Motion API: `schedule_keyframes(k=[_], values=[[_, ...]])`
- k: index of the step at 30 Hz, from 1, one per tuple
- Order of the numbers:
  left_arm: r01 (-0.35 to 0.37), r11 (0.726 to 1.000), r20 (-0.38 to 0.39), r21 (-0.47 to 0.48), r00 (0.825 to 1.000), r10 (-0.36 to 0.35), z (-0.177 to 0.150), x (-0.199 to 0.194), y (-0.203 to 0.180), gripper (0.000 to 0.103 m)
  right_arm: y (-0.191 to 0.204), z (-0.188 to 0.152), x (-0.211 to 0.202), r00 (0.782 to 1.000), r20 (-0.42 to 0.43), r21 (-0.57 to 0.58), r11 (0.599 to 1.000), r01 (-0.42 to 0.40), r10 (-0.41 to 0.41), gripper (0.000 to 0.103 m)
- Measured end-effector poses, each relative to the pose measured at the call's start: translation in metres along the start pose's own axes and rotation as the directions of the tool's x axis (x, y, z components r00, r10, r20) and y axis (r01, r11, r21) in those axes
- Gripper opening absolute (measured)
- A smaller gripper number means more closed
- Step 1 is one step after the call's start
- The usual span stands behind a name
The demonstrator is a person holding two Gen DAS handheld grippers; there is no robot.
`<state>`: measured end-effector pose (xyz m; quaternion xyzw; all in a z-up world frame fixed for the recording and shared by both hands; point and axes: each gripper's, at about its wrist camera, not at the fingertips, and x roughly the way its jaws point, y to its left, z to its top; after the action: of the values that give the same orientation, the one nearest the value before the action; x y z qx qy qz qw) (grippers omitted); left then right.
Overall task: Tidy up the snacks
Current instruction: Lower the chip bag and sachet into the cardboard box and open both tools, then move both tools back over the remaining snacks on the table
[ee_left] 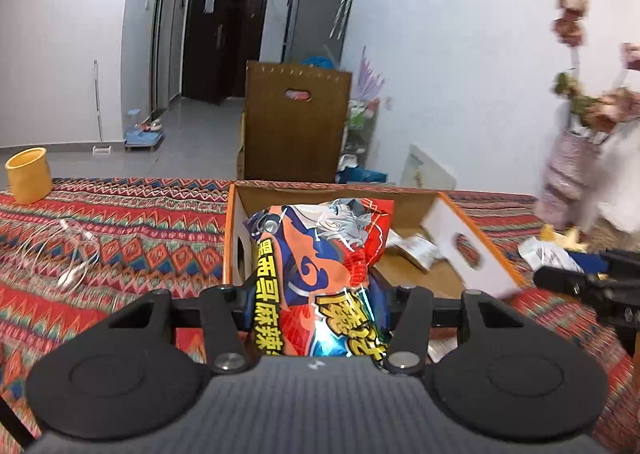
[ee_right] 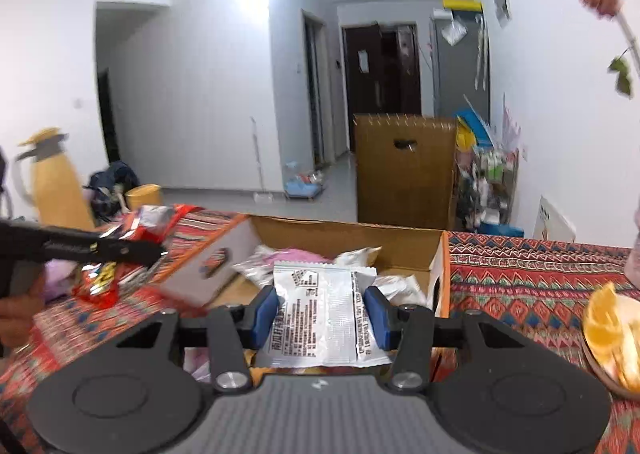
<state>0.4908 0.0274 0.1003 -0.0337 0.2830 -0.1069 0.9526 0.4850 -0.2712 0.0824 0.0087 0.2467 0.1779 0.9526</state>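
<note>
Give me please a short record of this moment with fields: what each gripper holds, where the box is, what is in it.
left gripper: shut on red bag, in front of the box
right gripper: shut on silver packet, at the box's near edge
box: open cardboard, on patterned cloth
box contents: several light packets, details unclear
also on table: yellow cup

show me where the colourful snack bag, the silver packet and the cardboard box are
colourful snack bag (ee_left: 320, 254), left wrist view, on the bag's printed front, above the left tongs.
silver packet (ee_right: 326, 310), right wrist view, on its printed back, between the right tongs' blue pads.
cardboard box (ee_right: 344, 234), right wrist view, on its brown far inner wall.
</note>
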Motion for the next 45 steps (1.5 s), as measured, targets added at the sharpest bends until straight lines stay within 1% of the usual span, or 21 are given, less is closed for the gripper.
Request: schedule_keyframes(k=[2,4,8,10,11,12,13,14,15,17,21,23,27,31,33,35,37,39,43,44,45], values=[[-0.039,0.999,-0.009,0.017,0.999,0.039,0.009,0.031,0.003,0.052,-0.018,0.018,0.045,0.998,-0.037,0.004,0.999,0.051,-0.051,0.048],[-0.057,0.998,-0.031,0.032,0.998,0.058,0.017,0.062,0.005,0.052,-0.035,0.03,0.089,0.992,-0.075,0.014,0.995,0.1,-0.099,0.048],[-0.083,0.995,-0.094,0.05,0.992,0.087,0.018,0.11,0.007,0.052,-0.058,0.044,0.167,0.97,-0.178,-0.021,0.986,0.165,-0.166,0.048],[-0.082,0.995,-0.119,0.052,0.989,0.087,0.014,0.125,0.009,0.057,-0.064,0.046,0.196,0.958,-0.206,-0.044,0.98,0.195,-0.199,0.049],[-0.077,0.996,-0.127,0.043,0.989,0.082,0.012,0.129,0.011,0.064,-0.067,0.046,0.207,0.954,-0.218,-0.047,0.979,0.201,-0.206,0.058],[-0.066,0.997,-0.127,0.03,0.99,0.069,0.009,0.132,0.014,0.068,-0.068,0.045,0.213,0.951,-0.23,-0.04,0.978,0.205,-0.209,0.065],[-0.054,0.998,-0.124,0.023,0.991,0.057,0.006,0.134,0.017,0.069,-0.07,0.047,0.215,0.956,-0.224,-0.022,0.981,0.19,-0.19,0.07],[-0.049,0.999,-0.119,0.023,0.992,0.052,0.005,0.134,0.019,0.071,-0.07,0.049,0.213,0.964,-0.201,-0.007,0.985,0.173,-0.171,0.079],[-0.044,0.999,-0.106,0.032,0.993,0.047,0.003,0.134,0.02,0.071,-0.071,0.049,0.211,0.972,-0.182,0.01,0.988,0.151,-0.147,0.084],[-0.039,0.998,-0.102,0.042,0.994,0.043,0.001,0.134,0.021,0.072,-0.071,0.046,0.208,0.975,-0.175,0.02,0.99,0.14,-0.134,0.084],[-0.037,0.999,-0.112,0.029,0.993,0.04,0.003,0.135,0.02,0.074,-0.071,0.044,0.209,0.975,-0.177,-0.005,0.99,0.139,-0.138,0.084],[-0.045,0.999,-0.11,0.026,0.993,0.048,0.007,0.132,0.019,0.076,-0.068,0.042,0.205,0.974,-0.175,-0.015,0.989,0.144,-0.144,0.084],[-0.048,0.998,-0.083,0.028,0.995,0.05,0.017,0.109,0.017,0.08,-0.056,0.039,0.193,0.969,-0.168,-0.056,0.984,0.172,-0.179,0.085],[-0.051,0.998,-0.038,0.024,0.998,0.052,0.025,0.073,0.013,0.082,-0.038,0.036,0.159,0.977,-0.128,-0.096,0.982,0.161,-0.173,0.085],[-0.05,0.998,-0.022,0.033,0.998,0.05,0.027,0.05,0.008,0.083,-0.031,0.038,0.135,0.981,-0.091,-0.114,0.98,0.161,-0.172,0.086],[-0.044,0.998,-0.003,0.048,0.999,0.045,0.026,0.025,0.002,0.086,-0.026,0.041,0.106,0.985,-0.064,-0.095,0.984,0.151,-0.158,0.088],[-0.034,0.997,0.023,0.064,0.999,0.033,0.023,-0.002,-0.003,0.09,-0.023,0.042,0.075,0.991,-0.038,-0.071,0.99,0.125,-0.128,0.09],[-0.016,0.996,0.063,0.09,0.998,0.01,0.018,-0.032,-0.011,0.099,-0.019,0.041,0.041,0.994,-0.009,-0.067,0.992,0.105,-0.106,0.091],[-0.03,0.992,0.129,0.122,0.992,0.014,0.011,-0.086,-0.027,0.102,-0.011,0.038,-0.019,0.995,0.031,-0.086,0.992,0.097,-0.094,0.092],[-0.029,0.992,0.145,0.124,0.989,0.011,0.008,-0.101,-0.03,0.103,-0.009,0.036,-0.033,0.995,0.04,-0.086,0.992,0.094,-0.091,0.094],[-0.026,0.992,0.161,0.125,0.987,0.005,0.004,-0.115,-0.034,0.103,-0.006,0.032,-0.049,0.995,0.051,-0.087,0.992,0.091,-0.087,0.1]])
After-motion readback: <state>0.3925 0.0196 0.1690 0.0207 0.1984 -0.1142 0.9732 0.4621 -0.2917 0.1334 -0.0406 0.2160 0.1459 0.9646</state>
